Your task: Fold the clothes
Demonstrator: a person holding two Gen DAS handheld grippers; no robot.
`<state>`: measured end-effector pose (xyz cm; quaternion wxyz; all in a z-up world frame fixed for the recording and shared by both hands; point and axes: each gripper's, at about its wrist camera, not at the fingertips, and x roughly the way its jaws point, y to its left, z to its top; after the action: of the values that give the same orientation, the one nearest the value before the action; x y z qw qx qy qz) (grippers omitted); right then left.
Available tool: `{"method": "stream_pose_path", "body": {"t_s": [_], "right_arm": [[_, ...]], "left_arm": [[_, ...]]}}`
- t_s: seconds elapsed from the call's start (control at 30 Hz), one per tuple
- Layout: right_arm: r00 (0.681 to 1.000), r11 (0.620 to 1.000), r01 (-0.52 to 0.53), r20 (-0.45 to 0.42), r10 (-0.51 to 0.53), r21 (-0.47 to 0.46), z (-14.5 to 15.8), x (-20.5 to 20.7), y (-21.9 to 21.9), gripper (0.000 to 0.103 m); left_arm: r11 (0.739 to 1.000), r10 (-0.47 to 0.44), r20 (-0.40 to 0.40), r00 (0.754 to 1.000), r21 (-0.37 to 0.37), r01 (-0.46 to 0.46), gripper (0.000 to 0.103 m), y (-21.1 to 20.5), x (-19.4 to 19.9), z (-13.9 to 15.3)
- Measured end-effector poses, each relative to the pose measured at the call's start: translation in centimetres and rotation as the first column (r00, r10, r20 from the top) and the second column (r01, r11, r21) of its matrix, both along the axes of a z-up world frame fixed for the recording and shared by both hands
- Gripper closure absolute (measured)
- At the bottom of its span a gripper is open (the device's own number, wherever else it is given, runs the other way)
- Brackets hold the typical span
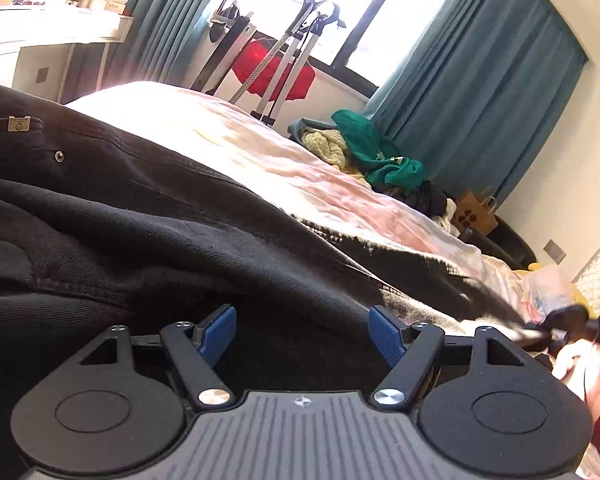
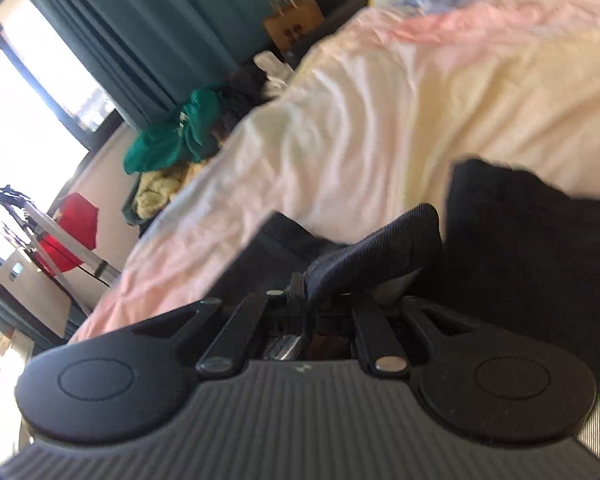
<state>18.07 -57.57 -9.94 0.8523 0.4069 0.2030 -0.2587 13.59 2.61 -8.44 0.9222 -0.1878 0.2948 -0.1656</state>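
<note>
Black jeans (image 1: 160,216) lie spread on the pale bed sheet (image 1: 300,172), with a rivet and a small tan label at the left. My left gripper (image 1: 302,332) is open, its blue pads (image 1: 220,330) apart and resting low on the jeans fabric. In the right wrist view my right gripper (image 2: 340,280) is shut on a fold of the black jeans (image 2: 380,248), and more of the dark cloth (image 2: 532,240) hangs to its right over the sheet (image 2: 380,120). The right gripper also shows at the far right of the left wrist view (image 1: 556,334).
A pile of green, yellow and dark clothes (image 1: 372,156) sits at the bed's far edge, also seen in the right wrist view (image 2: 172,144). A drying rack with a red garment (image 1: 276,68), teal curtains (image 1: 480,100), a paper bag (image 1: 474,214) and a white dresser (image 1: 40,40) stand beyond.
</note>
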Motion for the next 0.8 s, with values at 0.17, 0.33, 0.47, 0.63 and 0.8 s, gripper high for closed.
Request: {"method": "stream_pose_path", "body": {"t_s": [0.17, 0.33, 0.47, 0.63, 0.8], "right_arm": [[0.999, 0.999, 0.001, 0.04, -0.003, 0.053, -4.1, -2.4, 0.7, 0.094], [0.998, 0.999, -0.045, 0.054, 0.045, 0.002, -3.6, -3.8, 1.7, 0.085], [0.996, 0.996, -0.068, 0.05, 0.07, -0.049, -1.6, -6.7, 3.1, 0.062], [0.999, 0.998, 0.004, 0.049, 0.0, -0.068, 0.9, -12.2, 4.9, 0.034], [0.986, 0.985, 0.168, 0.013, -0.168, 0.031, 1.8, -18.0, 4.5, 0.034]], "left_arm": [[1.0, -0.005, 0.006, 1.0, 0.011, 0.005, 0.027, 0.1, -1.2, 0.8], [0.999, 0.01, -0.004, 1.0, 0.033, -0.009, 0.027, -0.6, -1.0, 1.2], [0.998, 0.009, -0.008, 1.0, 0.06, -0.009, 0.027, -1.0, -0.8, 1.4], [0.998, -0.002, -0.024, 1.0, 0.069, 0.003, 0.027, -0.7, -2.0, 1.8], [0.997, -0.01, -0.033, 0.999, 0.081, 0.013, 0.027, 0.4, -4.7, 3.2]]}}
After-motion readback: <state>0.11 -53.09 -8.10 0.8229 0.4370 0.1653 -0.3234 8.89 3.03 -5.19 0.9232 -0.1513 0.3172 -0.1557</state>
